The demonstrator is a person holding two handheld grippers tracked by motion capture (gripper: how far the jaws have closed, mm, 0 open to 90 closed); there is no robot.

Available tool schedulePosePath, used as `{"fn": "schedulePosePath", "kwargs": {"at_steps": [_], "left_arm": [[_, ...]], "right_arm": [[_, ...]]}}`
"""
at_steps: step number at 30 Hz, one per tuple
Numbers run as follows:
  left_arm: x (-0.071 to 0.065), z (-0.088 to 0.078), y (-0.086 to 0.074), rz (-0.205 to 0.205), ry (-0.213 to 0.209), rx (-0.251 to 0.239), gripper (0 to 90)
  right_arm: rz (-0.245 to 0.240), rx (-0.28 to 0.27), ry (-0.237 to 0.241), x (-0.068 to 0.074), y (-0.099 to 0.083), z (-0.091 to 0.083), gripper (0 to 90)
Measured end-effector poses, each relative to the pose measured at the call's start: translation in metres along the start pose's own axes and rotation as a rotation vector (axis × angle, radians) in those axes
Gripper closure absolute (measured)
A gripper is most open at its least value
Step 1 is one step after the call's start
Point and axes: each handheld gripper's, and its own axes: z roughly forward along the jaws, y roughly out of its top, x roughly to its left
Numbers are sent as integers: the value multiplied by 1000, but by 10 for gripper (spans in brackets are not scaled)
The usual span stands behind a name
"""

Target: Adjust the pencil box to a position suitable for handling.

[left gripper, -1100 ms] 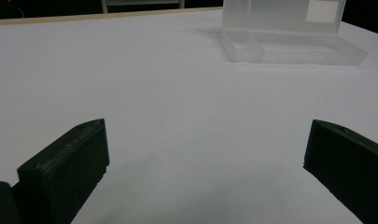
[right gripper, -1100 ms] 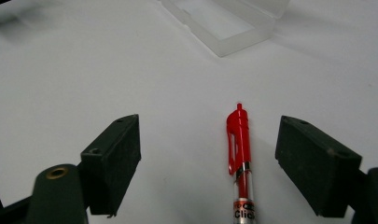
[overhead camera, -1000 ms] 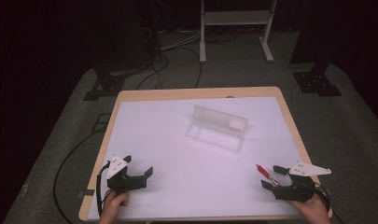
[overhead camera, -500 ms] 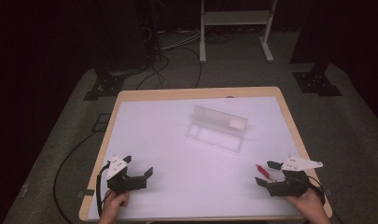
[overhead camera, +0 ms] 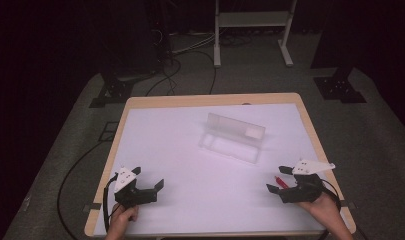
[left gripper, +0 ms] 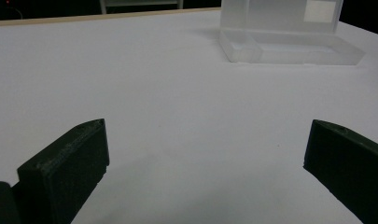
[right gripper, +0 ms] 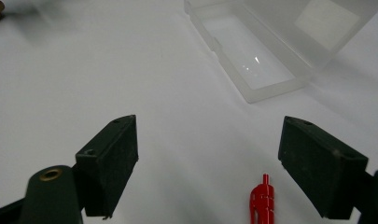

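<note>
A white tabletop [overhead camera: 180,145] seen from above, with a person's two hands entering from the near edge, each holding a black two-fingered gripper. The right gripper [overhead camera: 282,179] hovers low at the near right corner, its fingers [right gripper: 114,158] spread wide apart with nothing between them. Directly in front of it, lying flat on the tabletop between the open fingers, is a small red pen [right gripper: 261,201], or a thin red object much like one; only its tip end is visible from the gripper's own camera, pointing away towards the middle of the tabletop. The left gripper [overhead camera: 150,184] rests at the near left corner, fingers [left gripper: 77,163] likewise wide apart and empty, well away from the pen.

Further back, near the centre, sits a clear plastic case [overhead camera: 230,145] with its lid standing open and its shallow tray apparently empty.

The pen looks light, rigid and smooth, so it would probably roll or skid if nudged. A sensible hold seems to be across the middle of its barrel, fingers closing from both sides while it lies flat, squeezing gently
</note>
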Motion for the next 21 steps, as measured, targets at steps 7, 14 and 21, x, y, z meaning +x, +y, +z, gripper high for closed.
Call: {"fn": "schedulePosePath", "kwargs": {"at_steps": [7,14,21], "left_arm": [[0,0,0,2,-1,0,0],[0,0,0,0,0,0,0],[0,0,0,1,0,-1,0]], "right_arm": [[-16,19,5,-2,9,6,192],[-34,30,11,-4,21,14,192],[-48,39,20,-6,30,18,192]]}}
